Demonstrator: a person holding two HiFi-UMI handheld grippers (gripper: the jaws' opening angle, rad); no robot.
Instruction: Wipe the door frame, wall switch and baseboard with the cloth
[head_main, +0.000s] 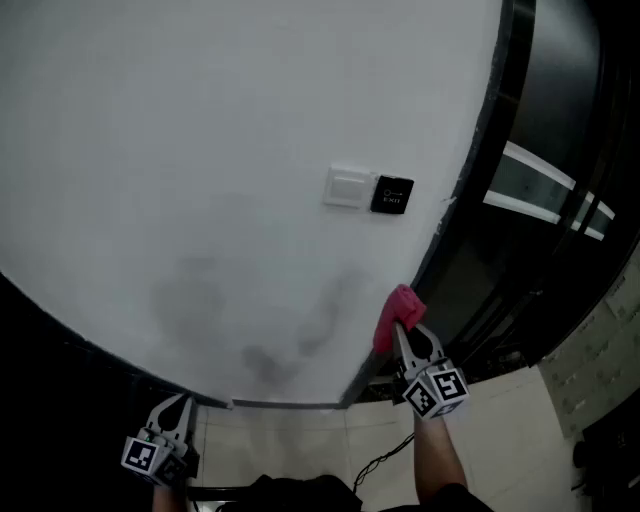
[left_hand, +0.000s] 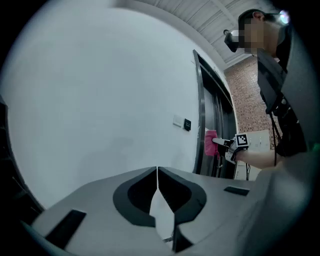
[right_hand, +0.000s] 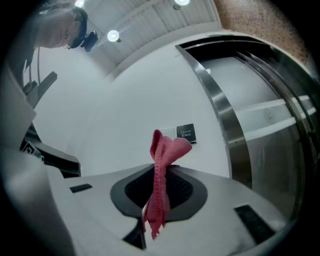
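Right gripper (head_main: 402, 338) pinches the pink cloth (head_main: 396, 312), held up near the dark door frame (head_main: 470, 170), below the white wall switch (head_main: 347, 187) and apart from it. Left gripper (head_main: 178, 408) pressed together, empty, low by the wall (head_main: 180, 150)

On the wall (head_main: 200, 150), the wall switch (head_main: 347, 187) has an exit plate (head_main: 391, 194) just beside it, on its right. The door frame (right_hand: 223, 117) stands further right, with the cloth (head_main: 396, 318) below, near it.
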